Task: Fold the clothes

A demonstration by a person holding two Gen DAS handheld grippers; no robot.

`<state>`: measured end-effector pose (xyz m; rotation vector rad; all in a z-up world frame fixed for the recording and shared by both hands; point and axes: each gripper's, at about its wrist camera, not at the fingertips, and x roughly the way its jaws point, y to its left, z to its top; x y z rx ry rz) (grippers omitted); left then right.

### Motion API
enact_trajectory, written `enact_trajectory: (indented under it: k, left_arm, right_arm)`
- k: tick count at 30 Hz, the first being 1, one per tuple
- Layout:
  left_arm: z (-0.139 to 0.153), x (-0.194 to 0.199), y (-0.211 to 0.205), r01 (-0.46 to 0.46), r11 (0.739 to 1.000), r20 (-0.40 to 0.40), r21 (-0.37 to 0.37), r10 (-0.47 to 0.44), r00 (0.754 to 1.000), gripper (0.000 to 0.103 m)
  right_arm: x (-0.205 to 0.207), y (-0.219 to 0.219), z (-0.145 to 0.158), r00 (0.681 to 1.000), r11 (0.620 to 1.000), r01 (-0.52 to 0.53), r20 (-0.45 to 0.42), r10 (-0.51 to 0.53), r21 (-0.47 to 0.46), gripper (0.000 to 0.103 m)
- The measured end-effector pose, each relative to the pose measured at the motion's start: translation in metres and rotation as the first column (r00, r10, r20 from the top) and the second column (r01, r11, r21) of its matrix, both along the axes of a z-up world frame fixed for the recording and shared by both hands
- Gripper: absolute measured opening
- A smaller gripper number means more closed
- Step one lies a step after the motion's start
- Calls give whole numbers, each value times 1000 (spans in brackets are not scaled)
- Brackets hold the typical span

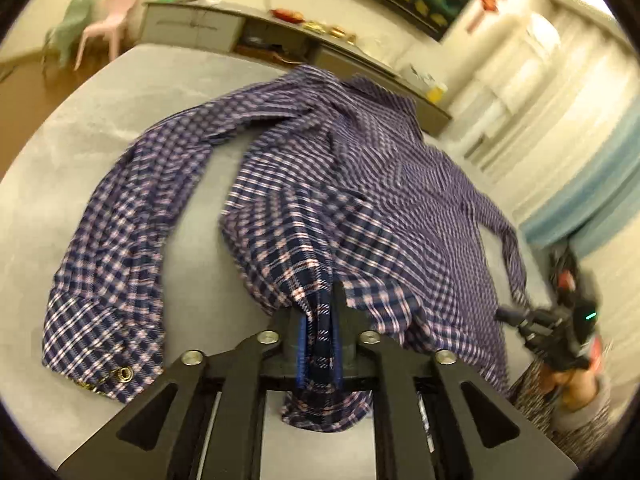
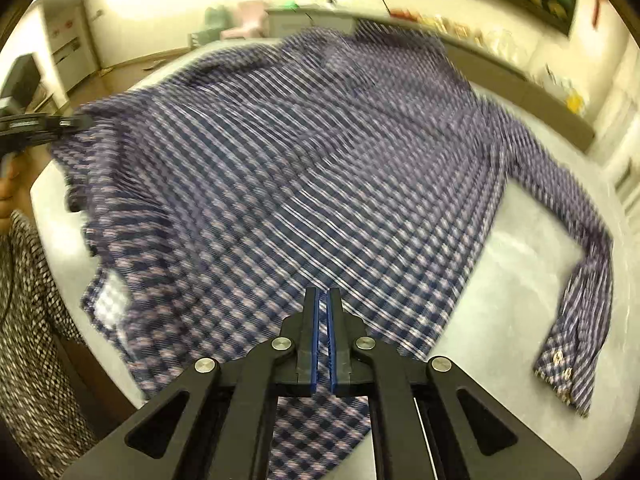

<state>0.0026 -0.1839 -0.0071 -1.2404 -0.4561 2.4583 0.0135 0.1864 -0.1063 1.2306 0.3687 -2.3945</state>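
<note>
**On the table: shirt spread out, no fold made yet**

On the grey table (image 1: pixel 100 92) the plaid shirt (image 1: pixel 360 168) lies mostly open, taking up most of the top. Judging by this, the task is at an early stage: body is being spread w/ both hems held, nothing folded over yet. Still to do: flatten, bring sleeves in, fold body.

Long axis runs from the near edge, by the person, to the far edge, where the collar end seems to point. One sleeve (image 1: pixel 120 240) curves down toward the near-left part, cuff w/ snaps close to the near edge. Other sleeve (image 2: pixel 572 264) trails along the right side, cuff also toward the near edge.

Left hand-held gripper (image 1: pixel 320 320): narrow, clamped on a bunched bit of hem; cloth plainly sits between the pads.

Right hand-held gripper (image 2: pixel 322 320): jaws nearly together. In the right wrist view the slit looks bare, cloth passing under; in the left wrist view its tip meets the hem's right corner. Blurred, so can't confirm a pinch.
</note>
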Motion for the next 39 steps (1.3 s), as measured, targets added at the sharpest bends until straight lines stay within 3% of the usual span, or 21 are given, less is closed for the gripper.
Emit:
enact_trajectory:
  k: [1,3,4,5,7,9,10,11,13,15,17,19,22,24,26,28,31,33,35,37,39]
  left_arm:
    - [2,2,7,21,1000,-13,1,-21,1000,18]
    - [7,0,22,62,998,-47,-1,-62,997,18]
    - [11,-1,35,91,996,-80,-5,-92,993,18]
    - [18,0,49,132,991,-118,-6,-132,984,18]
    - [38,11,77,255,967,-213,-20,-254,944,23]
    - [52,23,90,291,954,-288,-75,-300,909,45]
    - [55,28,86,266,959,-307,-98,-283,909,53]
    - [55,31,78,226,967,-312,-115,-251,916,61]
    - [48,35,61,177,975,-291,-132,-209,934,61]
    - [40,40,50,163,976,-257,-141,-196,946,63]
    - [31,47,53,210,967,-223,-142,-238,945,68]
    - [20,53,77,299,938,-196,-177,-331,923,69]
    - [7,67,121,418,874,-148,-248,-461,875,69]
    - [3,81,146,441,839,-140,-318,-501,854,69]
    - [0,89,159,409,822,-157,-398,-500,852,69]
    - [-6,90,168,346,805,-173,-481,-474,863,69]
    - [-20,79,170,180,752,-174,-634,-365,915,66]
    - [-24,63,159,79,726,-175,-683,-267,948,43]
    - [-16,43,132,-52,755,-210,-654,-115,971,43]
    - [-6,36,112,-147,799,-239,-583,4,971,45]
    - [0,32,95,-206,827,-259,-524,76,963,49]
  right_arm:
    - [6,-10,6,998,999,-41,-41,40,-19,13]
    - [28,-41,20,982,983,-162,-111,153,-82,44]
    - [37,-53,25,973,976,-202,-131,190,-85,68]
    - [46,-72,25,959,964,-257,-144,245,-68,73]
    - [53,-110,11,938,947,-321,-132,320,15,73]
    - [45,-130,-9,949,950,-302,-75,308,72,67]
    - [29,-125,-19,968,967,-249,-19,251,59,22]
    - [13,-118,-28,981,981,-191,36,190,41,4]
    - [-11,-79,-24,993,994,-51,97,61,-99,4]
    - [-21,-53,-16,995,990,31,102,-17,-139,4]
    - [-28,-33,-9,988,971,90,143,-58,-223,4]
    - [-37,-19,-10,977,944,138,195,-81,-301,4]
    - [-44,-20,-12,970,929,151,232,-73,-337,4]
    - [-42,-19,-9,968,924,157,241,-74,-349,4]
    - [-40,-15,-7,965,914,173,249,-83,-366,4]
    - [-47,-7,-9,957,894,199,276,-89,-401,4]
    - [-36,3,-11,950,880,214,301,-85,-424,4]
    - [-30,3,-9,953,891,205,289,-88,-405,4]
    - [-28,1,-7,958,905,191,273,-87,-381,4]
    - [-28,-5,-9,959,910,177,273,-74,-375,4]
    - [-24,-10,-8,964,924,158,256,-69,-347,4]
